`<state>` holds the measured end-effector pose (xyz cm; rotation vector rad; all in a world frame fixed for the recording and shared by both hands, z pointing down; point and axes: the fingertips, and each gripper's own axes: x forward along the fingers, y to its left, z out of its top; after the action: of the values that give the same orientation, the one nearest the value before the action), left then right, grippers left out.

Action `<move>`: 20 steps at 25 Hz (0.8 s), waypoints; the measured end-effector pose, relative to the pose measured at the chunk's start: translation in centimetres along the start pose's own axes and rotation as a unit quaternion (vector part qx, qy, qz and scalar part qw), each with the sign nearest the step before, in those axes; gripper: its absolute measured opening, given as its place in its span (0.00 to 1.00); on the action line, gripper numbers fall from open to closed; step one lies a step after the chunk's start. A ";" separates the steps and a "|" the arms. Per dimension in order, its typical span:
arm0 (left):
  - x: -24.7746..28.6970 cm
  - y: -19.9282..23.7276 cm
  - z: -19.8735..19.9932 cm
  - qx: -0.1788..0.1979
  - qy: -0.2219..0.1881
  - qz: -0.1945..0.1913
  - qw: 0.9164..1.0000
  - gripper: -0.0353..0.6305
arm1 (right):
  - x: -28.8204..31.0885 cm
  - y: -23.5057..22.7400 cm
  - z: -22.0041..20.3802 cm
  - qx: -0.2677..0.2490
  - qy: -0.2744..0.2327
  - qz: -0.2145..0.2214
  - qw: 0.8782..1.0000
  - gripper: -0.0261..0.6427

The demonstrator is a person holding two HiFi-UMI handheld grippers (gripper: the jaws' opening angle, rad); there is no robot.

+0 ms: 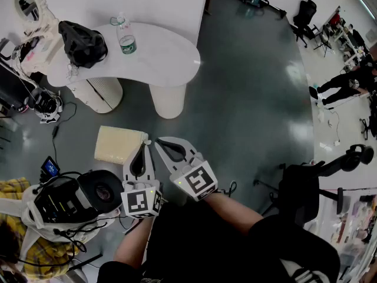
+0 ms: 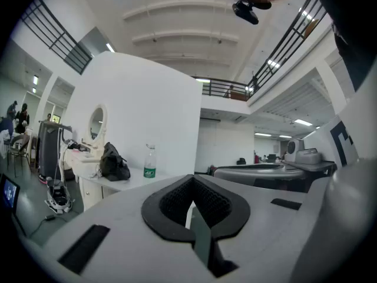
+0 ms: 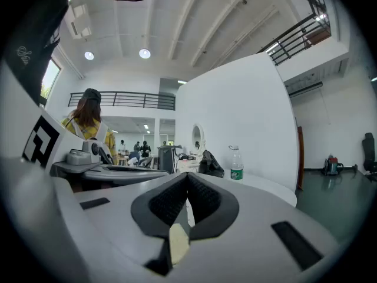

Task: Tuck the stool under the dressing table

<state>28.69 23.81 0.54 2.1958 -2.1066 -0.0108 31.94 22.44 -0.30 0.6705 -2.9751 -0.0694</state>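
The stool (image 1: 121, 144), a low seat with a cream square cushion, stands on the grey floor in front of the white dressing table (image 1: 171, 58). It is clear of the table's two round legs. My left gripper (image 1: 144, 144) is shut and empty, its tip at the cushion's right edge. My right gripper (image 1: 158, 141) is shut and empty just right of it. In the left gripper view the closed jaws (image 2: 191, 183) point level at the table (image 2: 132, 181). In the right gripper view the closed jaws (image 3: 187, 178) do the same, and a cream sliver of the stool (image 3: 178, 242) shows below them.
On the table stand a water bottle (image 1: 126, 41), a black bag (image 1: 83, 42) and a round mirror (image 1: 27, 0). A person in yellow plaid with camera gear (image 1: 70, 199) is at lower left. A black office chair (image 1: 306, 190) is to the right. Cables trail at the left.
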 end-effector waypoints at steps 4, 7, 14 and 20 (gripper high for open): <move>-0.1 0.0 0.0 -0.001 0.000 -0.001 1.000 0.06 | -0.1 0.1 0.2 -0.001 -0.005 0.000 1.000 0.05; -0.2 0.0 0.0 -0.001 -0.001 -0.001 1.000 0.06 | -0.1 0.4 0.3 0.000 -0.007 0.002 1.000 0.05; -0.7 0.0 -0.2 0.000 0.002 0.000 1.000 0.06 | -0.3 0.7 0.1 0.011 -0.007 0.000 1.000 0.05; -1.7 -0.1 -0.4 0.000 0.002 0.000 1.000 0.06 | -0.7 1.8 -0.1 0.006 -0.004 0.007 1.000 0.05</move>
<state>28.77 25.56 0.78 2.1944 -2.1040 -0.0055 31.77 24.39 -0.18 0.6535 -2.9894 -0.0547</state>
